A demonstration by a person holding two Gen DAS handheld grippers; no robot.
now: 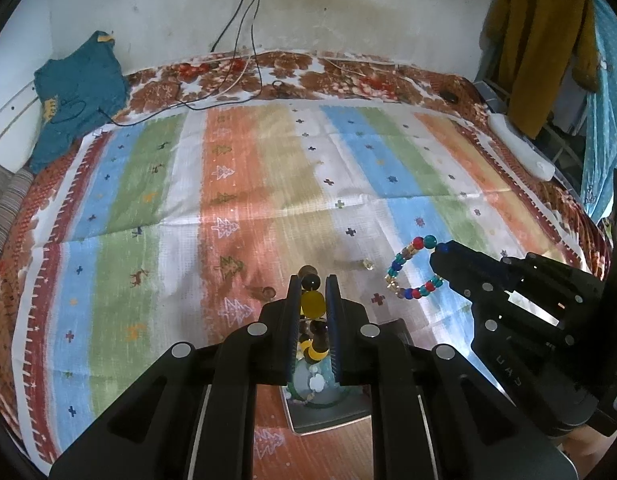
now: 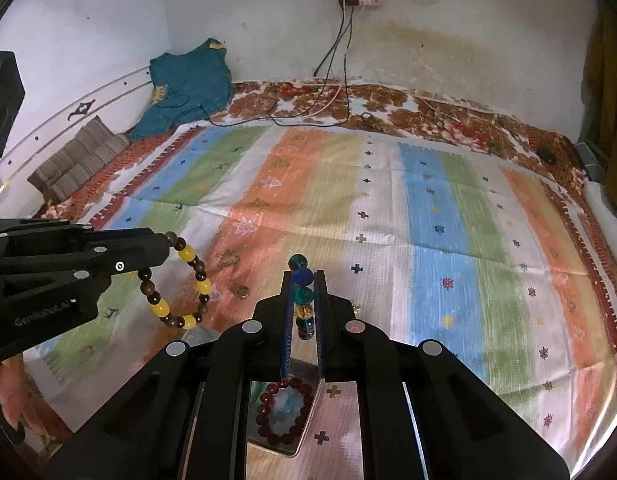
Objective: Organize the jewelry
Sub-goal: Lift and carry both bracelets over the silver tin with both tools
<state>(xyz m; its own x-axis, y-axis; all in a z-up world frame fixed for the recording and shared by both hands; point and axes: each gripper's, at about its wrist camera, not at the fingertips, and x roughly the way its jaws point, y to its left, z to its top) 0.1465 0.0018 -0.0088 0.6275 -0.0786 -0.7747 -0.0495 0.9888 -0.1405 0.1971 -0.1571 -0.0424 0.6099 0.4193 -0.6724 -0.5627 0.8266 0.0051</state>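
Note:
My left gripper is shut on a brown and yellow bead bracelet, which hangs from it in the right wrist view. My right gripper is shut on a multicoloured bead bracelet, seen as a loop in the left wrist view. Both hang above a small mirrored tray on the striped cloth. A dark red bead bracelet and a pale bracelet lie in the tray. In the left wrist view the tray holds a green ring and pale beads.
A small ring and a small clear bead lie on the striped cloth. A teal garment and cables lie at the back by the wall. A white object lies at the right edge.

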